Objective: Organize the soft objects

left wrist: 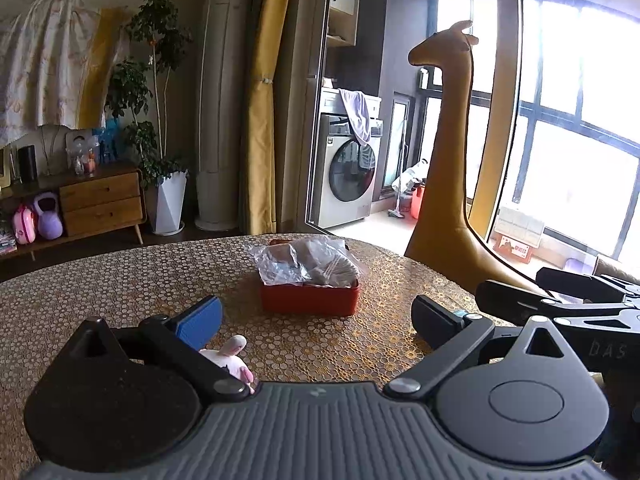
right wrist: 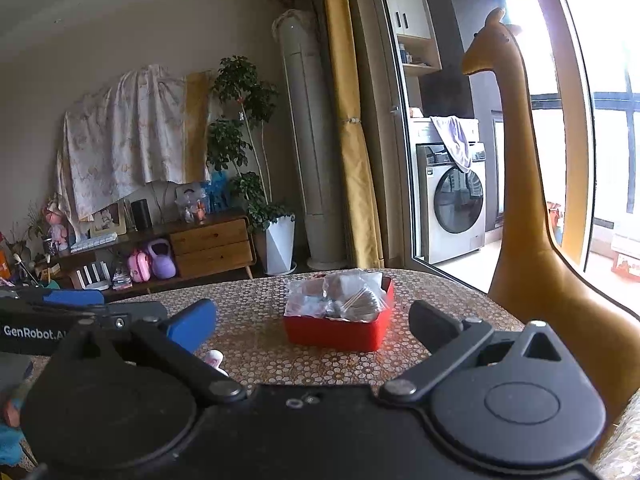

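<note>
Your left gripper and right gripper hover over the patterned worktop, jaws spread wide and empty. At 12 o'clock sits a red box heaped with clear-bagged items. A pink-and-white plush toy lies at 7 o'clock, its long axis unclear.

Left gripper: jaws spread wide, nothing between the pads, held level and low. Right gripper: jaws likewise wide apart and empty, level, positioned close alongside the left unit, both pointing the same way.
</note>
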Demonstrator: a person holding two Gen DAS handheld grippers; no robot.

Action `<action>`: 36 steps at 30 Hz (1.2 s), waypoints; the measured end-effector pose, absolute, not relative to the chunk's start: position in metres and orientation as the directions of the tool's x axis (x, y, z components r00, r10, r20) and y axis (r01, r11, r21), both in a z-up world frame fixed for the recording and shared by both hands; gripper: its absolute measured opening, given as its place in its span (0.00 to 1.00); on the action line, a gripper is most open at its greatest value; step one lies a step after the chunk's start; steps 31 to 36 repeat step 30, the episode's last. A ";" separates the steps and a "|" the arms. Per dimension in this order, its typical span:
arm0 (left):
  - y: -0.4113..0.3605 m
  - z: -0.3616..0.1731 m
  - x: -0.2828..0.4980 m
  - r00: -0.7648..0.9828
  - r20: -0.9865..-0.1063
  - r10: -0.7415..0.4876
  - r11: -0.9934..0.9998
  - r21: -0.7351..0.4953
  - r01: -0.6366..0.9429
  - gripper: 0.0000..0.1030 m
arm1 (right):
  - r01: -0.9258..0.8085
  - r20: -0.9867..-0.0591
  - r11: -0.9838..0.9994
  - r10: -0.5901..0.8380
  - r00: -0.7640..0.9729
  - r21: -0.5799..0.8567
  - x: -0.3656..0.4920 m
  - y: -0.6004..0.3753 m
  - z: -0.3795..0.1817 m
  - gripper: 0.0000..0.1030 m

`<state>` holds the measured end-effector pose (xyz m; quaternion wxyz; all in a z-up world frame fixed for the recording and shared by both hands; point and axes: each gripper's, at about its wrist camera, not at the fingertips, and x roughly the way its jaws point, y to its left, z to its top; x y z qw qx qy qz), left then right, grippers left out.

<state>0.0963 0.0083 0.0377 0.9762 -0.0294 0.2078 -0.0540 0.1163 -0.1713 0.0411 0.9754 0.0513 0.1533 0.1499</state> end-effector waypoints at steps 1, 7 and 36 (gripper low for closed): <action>0.008 0.038 0.095 0.909 -0.401 -0.118 0.992 -0.079 0.094 0.99 | -0.277 -0.282 0.950 0.308 0.908 0.145 0.115 -0.171 0.041 1.00; 0.006 0.037 0.089 0.908 -0.403 -0.110 0.994 -0.072 0.088 0.99 | -0.279 -0.287 0.949 0.310 0.906 0.145 0.108 -0.171 0.041 1.00; 0.011 0.029 0.093 0.892 -0.439 -0.111 0.994 -0.056 0.097 0.99 | -0.264 -0.332 0.943 0.320 0.887 0.204 0.118 -0.169 0.028 1.00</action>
